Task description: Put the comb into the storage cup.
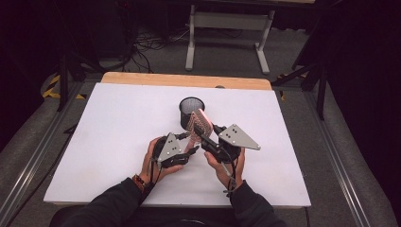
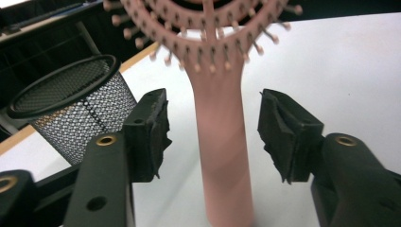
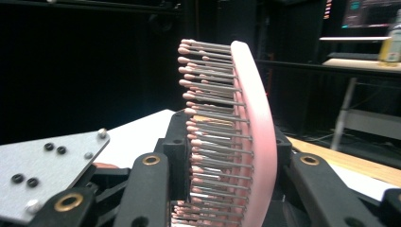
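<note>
A pink hairbrush (image 1: 199, 124) with pin bristles is held up over the middle of the white table (image 1: 113, 127). My right gripper (image 1: 205, 137) is shut on its head, and in the right gripper view the curved head (image 3: 257, 142) stands edge-on between the jaws of my right gripper (image 3: 227, 146). My left gripper (image 1: 188, 152) is open around the handle. In the left gripper view the handle (image 2: 222, 142) runs between the pads (image 2: 153, 135) of my left gripper (image 2: 213, 137), with a gap on each side. A black mesh cup (image 1: 191, 109) stands just behind the brush.
The mesh cup (image 2: 71, 109) sits close to the left of my left gripper's jaws. The left gripper's grey plate (image 3: 47, 161) shows beside the right gripper. A wooden table edge (image 1: 187, 80) runs along the back. Dark floor, cables and a stand's legs (image 1: 227, 28) lie beyond.
</note>
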Tool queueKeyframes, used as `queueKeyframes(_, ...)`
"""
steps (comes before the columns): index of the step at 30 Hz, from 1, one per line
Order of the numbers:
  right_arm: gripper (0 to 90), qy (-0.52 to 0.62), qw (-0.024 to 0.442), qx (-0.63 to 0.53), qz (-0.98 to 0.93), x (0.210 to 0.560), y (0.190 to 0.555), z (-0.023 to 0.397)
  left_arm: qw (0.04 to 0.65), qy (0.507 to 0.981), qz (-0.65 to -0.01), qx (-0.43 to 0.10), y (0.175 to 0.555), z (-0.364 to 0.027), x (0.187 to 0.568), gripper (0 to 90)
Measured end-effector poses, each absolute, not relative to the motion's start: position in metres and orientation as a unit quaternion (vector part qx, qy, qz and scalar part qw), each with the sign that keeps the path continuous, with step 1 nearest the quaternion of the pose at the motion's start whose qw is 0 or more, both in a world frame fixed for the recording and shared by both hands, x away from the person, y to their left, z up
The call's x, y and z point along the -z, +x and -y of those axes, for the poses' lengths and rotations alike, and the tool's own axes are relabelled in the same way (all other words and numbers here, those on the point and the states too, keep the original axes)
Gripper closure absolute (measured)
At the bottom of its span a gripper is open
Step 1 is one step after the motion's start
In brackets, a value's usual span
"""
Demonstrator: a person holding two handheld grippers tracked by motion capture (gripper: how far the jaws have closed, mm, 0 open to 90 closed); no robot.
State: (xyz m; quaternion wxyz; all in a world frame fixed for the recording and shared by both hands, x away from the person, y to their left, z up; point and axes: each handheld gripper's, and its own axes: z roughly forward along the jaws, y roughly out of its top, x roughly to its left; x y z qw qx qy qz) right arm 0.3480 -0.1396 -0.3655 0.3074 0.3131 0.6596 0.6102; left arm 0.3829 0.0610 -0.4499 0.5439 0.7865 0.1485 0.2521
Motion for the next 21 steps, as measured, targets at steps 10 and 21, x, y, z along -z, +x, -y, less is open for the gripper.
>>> queueKeyframes(10,64.0,0.314,0.316,-0.606,-0.659,0.364,0.349,0.149,0.555,0.785,-0.145,-0.232,0.383,-0.066,0.446,30.9)
queueKeyframes(21,64.0,0.322,0.335,-0.592,-0.658,0.362,0.351,0.162,0.568,0.785,-0.135,-0.207,0.386,-0.081,0.442,14.1)
